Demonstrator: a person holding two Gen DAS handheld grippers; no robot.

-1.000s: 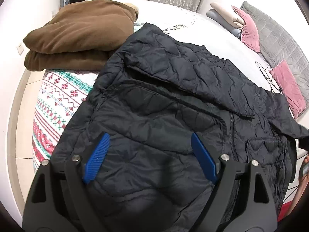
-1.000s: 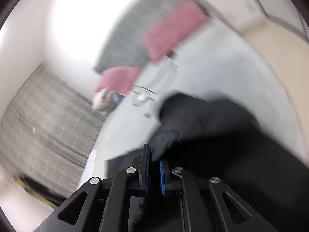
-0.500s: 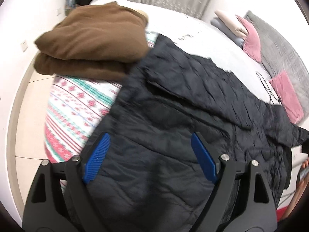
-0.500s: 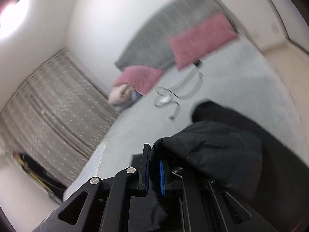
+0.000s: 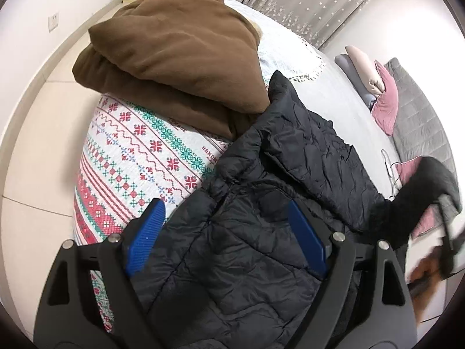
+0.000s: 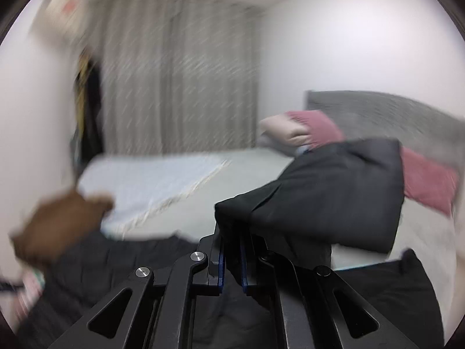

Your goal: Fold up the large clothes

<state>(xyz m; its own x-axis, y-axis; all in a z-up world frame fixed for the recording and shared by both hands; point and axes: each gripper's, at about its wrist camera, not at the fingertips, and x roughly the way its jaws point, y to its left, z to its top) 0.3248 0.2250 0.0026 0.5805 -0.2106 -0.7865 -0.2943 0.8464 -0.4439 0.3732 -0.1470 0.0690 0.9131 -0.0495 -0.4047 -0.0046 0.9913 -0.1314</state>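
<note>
The left gripper (image 5: 226,238) hovers with its two blue-padded fingers (image 5: 145,240) spread wide apart and nothing between them, poised just above the near part of a black quilted jacket (image 5: 261,232). The right gripper (image 6: 231,258) has its fingers pressed nearly together, pinching a fold of the same jacket (image 6: 334,192); the pinched cloth is raised off the bed and hangs as a dark flap in front of the camera, though this view is smeared by motion blur. From the left wrist camera, that lifted part shows as a blurred black shape at the far right, held up by the right gripper (image 5: 446,232). The rest of the jacket lies spread on the bed (image 5: 334,99), its near half partly over a white quilt (image 5: 139,148) patterned with bands of red and green stitching. Touching the jacket's far left edge is a folded brown fleece garment (image 5: 174,67), stacked on the same quilt. Farther back, a pale fringed blanket (image 5: 284,55) covers the bed. At the head of the bed, pink cushions (image 5: 386,101) and a beige pillow (image 5: 363,64) lean against a grey padded headboard (image 5: 418,110). Grey patterned curtains (image 5: 305,3) hang behind the bed, and pale floor tiles (image 5: 37,133) show at the left.
</note>
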